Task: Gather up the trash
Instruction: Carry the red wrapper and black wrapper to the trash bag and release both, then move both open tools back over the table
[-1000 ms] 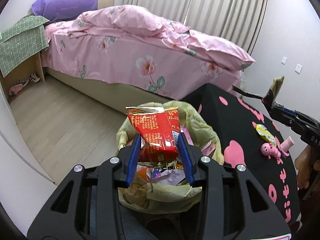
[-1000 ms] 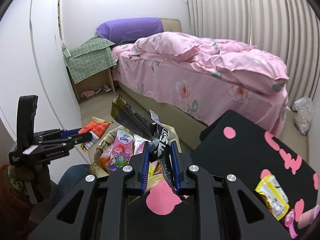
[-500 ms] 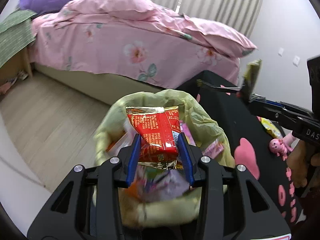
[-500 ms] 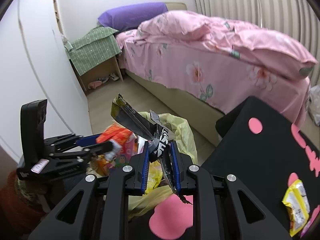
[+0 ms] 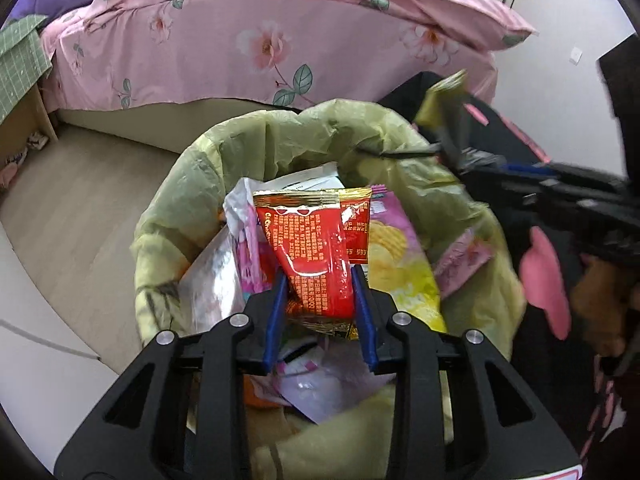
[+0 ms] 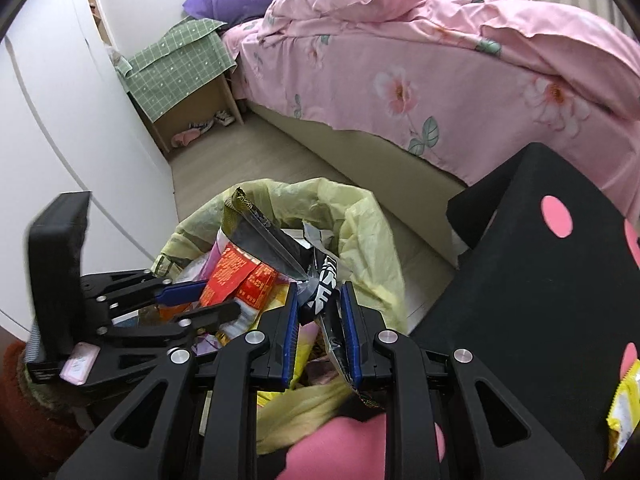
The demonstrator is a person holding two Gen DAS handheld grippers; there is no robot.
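Left wrist view: the red packet (image 5: 320, 264) is clamped upright in the left tool (image 5: 320, 312), directly above the bag (image 5: 248, 148). Right wrist view: a dark wrapper (image 6: 280, 248) is gripped by the right tool (image 6: 318, 312), over the bag's near rim.

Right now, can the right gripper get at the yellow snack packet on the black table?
Probably not yet: the right gripper is shut on a dark wrapper over the trash bag. The yellow snack packet lies uncovered on the black table.
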